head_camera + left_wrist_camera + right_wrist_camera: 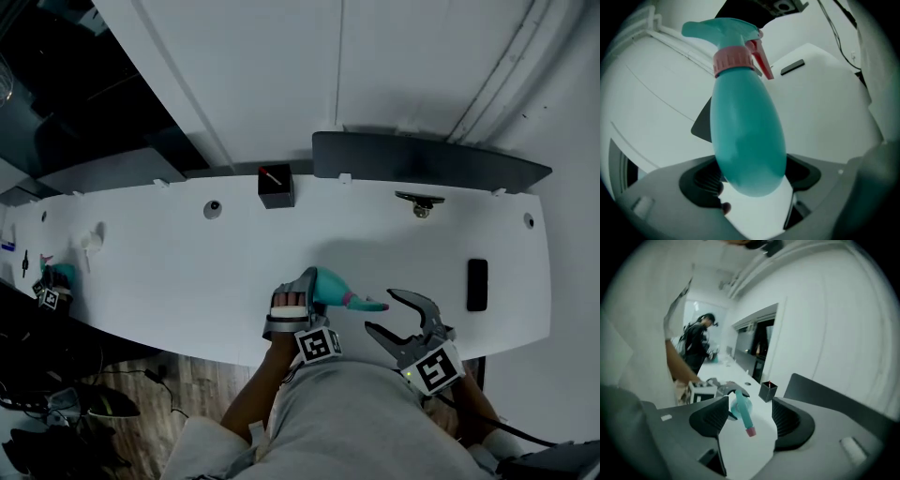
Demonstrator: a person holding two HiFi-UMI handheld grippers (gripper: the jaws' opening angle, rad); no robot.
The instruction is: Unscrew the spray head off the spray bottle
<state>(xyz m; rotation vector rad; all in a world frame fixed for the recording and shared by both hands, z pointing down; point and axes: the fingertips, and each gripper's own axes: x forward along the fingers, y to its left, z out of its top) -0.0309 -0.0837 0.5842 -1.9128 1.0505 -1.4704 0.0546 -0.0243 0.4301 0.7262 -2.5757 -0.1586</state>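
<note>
The spray bottle [747,136] is clamped by its lower body between the jaws of the left gripper [295,302], which are held wide by the bottle's girth. The bottle's long axis runs straight out ahead of these jaws: base nearest, then the pink collar [733,60], then the spray head [719,28] farthest out. The head is pointed towards the right gripper [382,312], whose jaws are spread wide with nothing between the pads. From the right jaws, the head lies ahead, beyond the tips, and is seen nearly end-on. The right gripper is judged the nearer to the collar. An approach along the bottle axis is required so that the pads close across the collar.
</note>
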